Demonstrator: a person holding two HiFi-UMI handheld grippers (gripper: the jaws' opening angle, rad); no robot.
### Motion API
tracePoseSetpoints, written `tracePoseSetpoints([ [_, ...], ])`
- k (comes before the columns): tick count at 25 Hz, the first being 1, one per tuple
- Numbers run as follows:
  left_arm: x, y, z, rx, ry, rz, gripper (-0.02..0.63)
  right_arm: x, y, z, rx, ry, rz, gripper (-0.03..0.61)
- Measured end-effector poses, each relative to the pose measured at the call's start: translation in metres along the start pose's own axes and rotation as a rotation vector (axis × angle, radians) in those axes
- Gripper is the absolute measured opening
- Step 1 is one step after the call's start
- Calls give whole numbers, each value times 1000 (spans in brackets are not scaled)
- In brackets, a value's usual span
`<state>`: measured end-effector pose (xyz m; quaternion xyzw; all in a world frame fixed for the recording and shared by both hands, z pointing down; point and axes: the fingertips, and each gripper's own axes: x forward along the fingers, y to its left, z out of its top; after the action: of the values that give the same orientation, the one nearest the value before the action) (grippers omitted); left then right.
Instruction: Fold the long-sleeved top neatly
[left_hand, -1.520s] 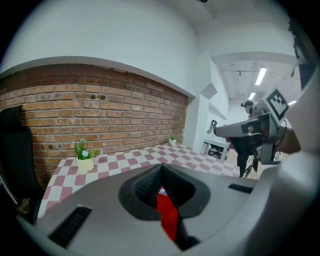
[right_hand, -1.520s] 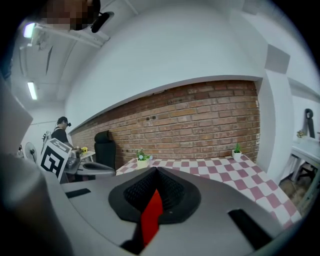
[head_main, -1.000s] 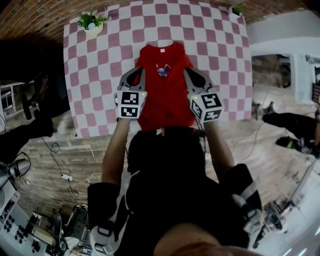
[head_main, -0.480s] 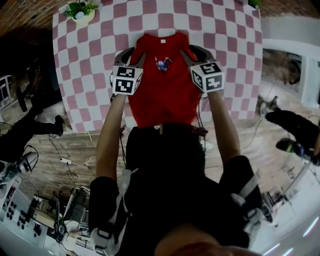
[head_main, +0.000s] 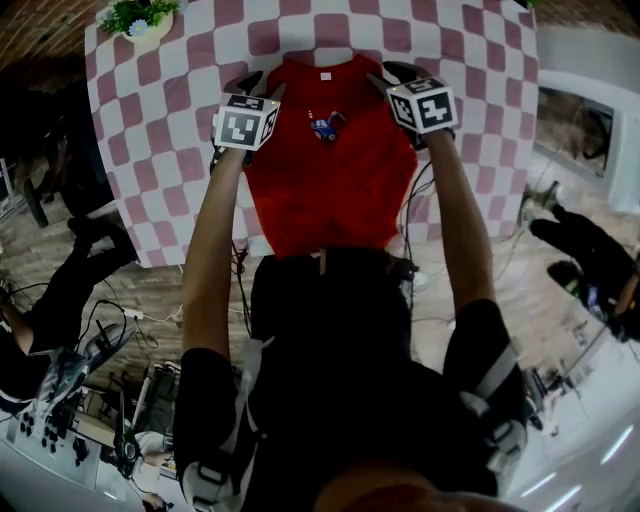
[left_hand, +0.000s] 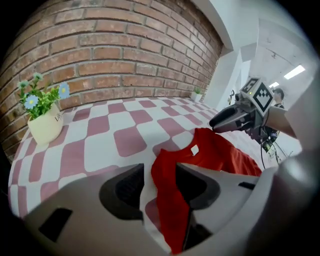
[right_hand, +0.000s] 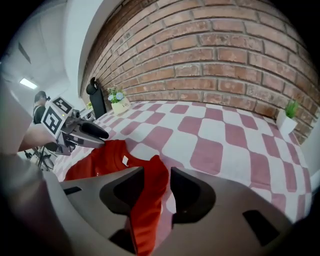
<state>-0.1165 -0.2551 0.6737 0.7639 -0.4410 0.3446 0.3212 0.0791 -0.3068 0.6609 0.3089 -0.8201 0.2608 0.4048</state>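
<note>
"Both shoulders at once, why bother?"

"To keep the red top (head_main: 330, 190) square, I'd say. It lies flat down the middle of the bench (head_main: 160, 120), collar toward the far edge and hem at the near edge. Taking the two shoulder corners together would let the person bring the upper half over without skewing it."

"Are they gripping yet?"

"No. The left tongs (head_main: 265, 88) and the right tongs (head_main: 388, 76) have both just been opening, and their jaws stand well apart. A ridge of red cloth sits between each pair, but the pads aren't pressing on it."

"And the arms?"

"Both are stretched forward across the near edge, roughly parallel. The wrists are tipped so the tongs slant down onto the cloth, marker cubes facing up."

"What about the sleeves?"

"None stick out at the sides. Whether they're tucked under, I can't tell."
</note>
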Motion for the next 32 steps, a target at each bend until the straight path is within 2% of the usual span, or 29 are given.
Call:
tracePoseSetpoints([
  [3, 20, 3, -10, 13, 33, -29, 179, 12, -4, -7, 8, 43, 19, 153],
  [13, 21, 10, -22, 73, 99, -34, 175, 32, -14, -27, 15, 138, 79, 146],
  [15, 21, 11, -22, 83, 106, -34, 156, 32, -15, -30, 19, 148, 84, 121],
  [18, 22, 11, -24, 101, 120, -44, 63, 32, -16, -33, 18, 156, 86, 75],
  [20, 23, 11, -25, 110, 119, -61, 40, 31, -19, -33, 12, 159, 80, 61],
  [25, 11, 16, -16, 108, 117, -81, 34, 29, -29, -31, 8, 146, 78, 49],
  [32, 16, 30, 9, 164, 69, -47, 32, 31, -43, -9, -20, 108, 38, 43],
])
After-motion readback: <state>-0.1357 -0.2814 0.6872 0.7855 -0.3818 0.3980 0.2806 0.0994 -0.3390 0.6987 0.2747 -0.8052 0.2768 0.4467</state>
